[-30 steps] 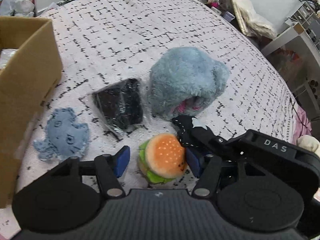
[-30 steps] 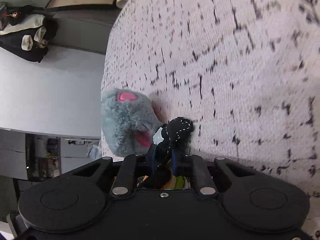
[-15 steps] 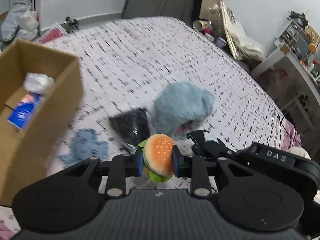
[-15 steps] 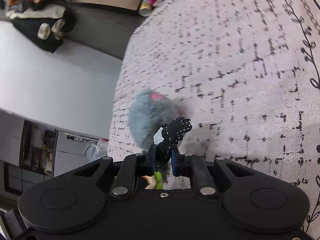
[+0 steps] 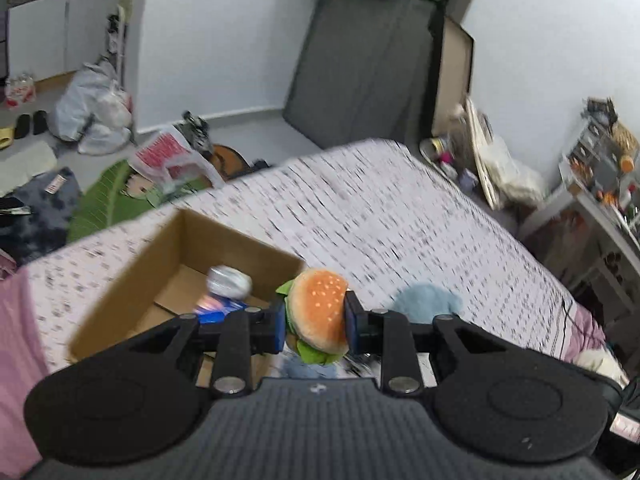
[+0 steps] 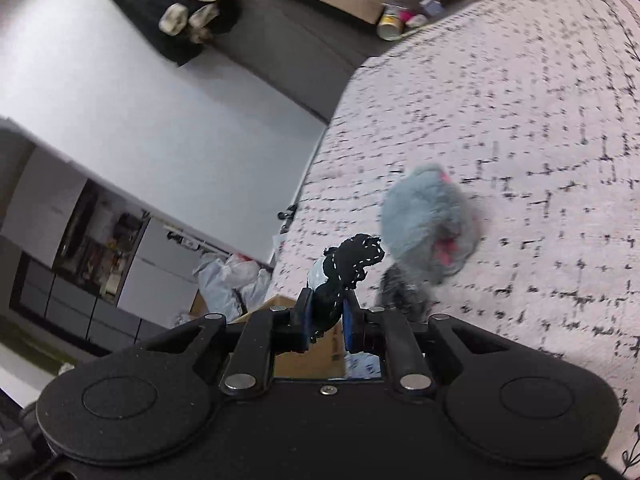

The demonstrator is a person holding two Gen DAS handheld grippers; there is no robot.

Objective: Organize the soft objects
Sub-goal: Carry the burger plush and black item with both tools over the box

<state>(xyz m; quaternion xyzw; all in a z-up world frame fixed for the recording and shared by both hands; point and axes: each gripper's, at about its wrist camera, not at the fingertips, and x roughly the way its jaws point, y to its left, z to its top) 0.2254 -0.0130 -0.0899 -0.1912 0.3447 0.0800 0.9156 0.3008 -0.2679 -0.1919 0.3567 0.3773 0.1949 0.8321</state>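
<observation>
Both tools, left tool (image 5: 316, 322) and right tool (image 6: 327, 320), look matte black with blue pads, silver screws, seemingly ribbed housing.

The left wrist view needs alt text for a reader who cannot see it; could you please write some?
The left gripper holds a plush hamburger between its blue pads, lifted above a bed with a black-flecked cover. An open cardboard box sits on the bed to the left, and a fluffy blue plush lies to the right.

Black stitched fabric (image 6: 348, 268) between right hand-held gripper (image 6: 327, 322) pads.
</observation>
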